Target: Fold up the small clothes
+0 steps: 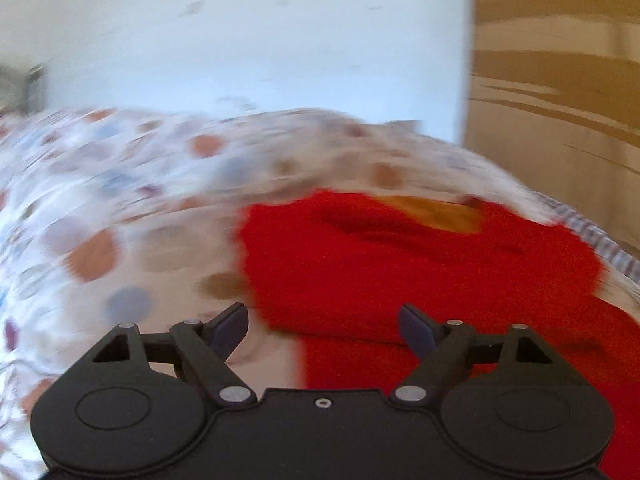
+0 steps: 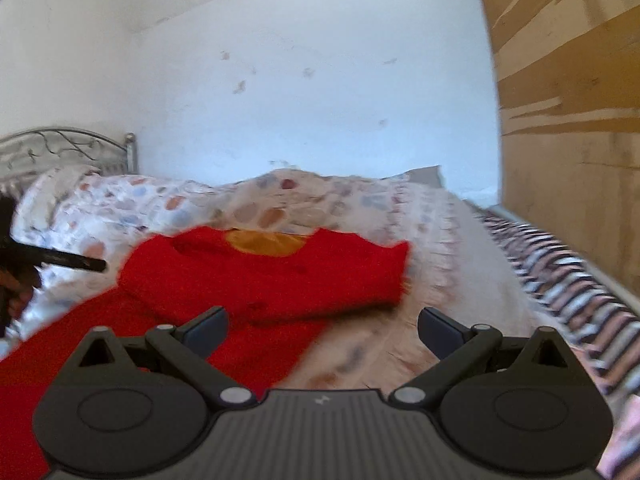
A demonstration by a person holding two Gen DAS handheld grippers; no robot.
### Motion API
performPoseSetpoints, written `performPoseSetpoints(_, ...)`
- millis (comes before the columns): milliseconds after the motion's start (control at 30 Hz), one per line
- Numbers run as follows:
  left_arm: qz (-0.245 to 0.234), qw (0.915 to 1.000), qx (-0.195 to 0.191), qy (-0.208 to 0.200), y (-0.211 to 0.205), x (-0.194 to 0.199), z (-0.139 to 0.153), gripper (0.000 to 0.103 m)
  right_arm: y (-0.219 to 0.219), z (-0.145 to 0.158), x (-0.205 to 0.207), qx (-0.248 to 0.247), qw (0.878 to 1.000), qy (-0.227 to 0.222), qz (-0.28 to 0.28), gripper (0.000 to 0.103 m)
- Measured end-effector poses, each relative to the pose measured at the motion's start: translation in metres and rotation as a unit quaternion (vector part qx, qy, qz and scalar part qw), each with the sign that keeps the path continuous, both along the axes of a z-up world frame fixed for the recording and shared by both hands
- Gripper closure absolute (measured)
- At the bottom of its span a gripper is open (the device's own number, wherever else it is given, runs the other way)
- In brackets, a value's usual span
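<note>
A small red garment with an orange inner neck patch lies partly folded on the dotted bedsheet. My left gripper hangs open just above the garment's near left edge, with nothing between its fingers. In the right wrist view the same red garment shows its upper half doubled over the lower part. My right gripper is open over the garment's right edge and the sheet, holding nothing. The left gripper's dark finger and a hand show at the far left of that view.
The bed runs along a white wall. A brown wooden wardrobe stands at the right. A metal headboard is at the far left. A striped blanket edge runs along the bed's right side.
</note>
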State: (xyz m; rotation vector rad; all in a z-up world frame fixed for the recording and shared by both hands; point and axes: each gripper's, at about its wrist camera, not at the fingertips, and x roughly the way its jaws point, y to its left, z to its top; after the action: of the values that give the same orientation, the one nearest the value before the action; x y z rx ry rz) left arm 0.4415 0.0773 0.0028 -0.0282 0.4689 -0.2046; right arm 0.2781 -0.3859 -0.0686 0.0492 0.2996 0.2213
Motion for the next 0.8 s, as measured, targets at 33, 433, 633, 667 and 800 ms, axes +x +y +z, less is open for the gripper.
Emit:
performPoseSetpoints(33, 0.020, 0.9996, -0.017, 0.006, 0.013, 0.010, -0.003, 0.020, 0.006, 0.003, 0.009, 0.004, 1.000, 0.005, 0.007, 0.000)
performPoseSetpoints(433, 0.017, 0.9964, 0.078, 0.028, 0.037, 0.033, -0.038, 0.019, 0.128, -0.016, 0.085, -0.163, 0.973, 0.072, 0.149, 0.027)
performPoseSetpoints(633, 0.001, 0.9890, 0.148, -0.007, 0.007, 0.038, -0.040, 0.019, 0.118, -0.024, 0.095, -0.136, 0.977, 0.093, 0.133, 0.086)
performPoseSetpoints(667, 0.003, 0.9876, 0.156, -0.013, 0.002, 0.040, -0.039, 0.019, 0.114, -0.021, 0.093, -0.122, 0.980, 0.082, 0.133, 0.090)
performPoseSetpoints(800, 0.013, 0.9830, 0.177, -0.048, -0.013, 0.046, -0.035, 0.019, 0.100, -0.006, 0.081, -0.085, 0.990, 0.016, 0.116, 0.095)
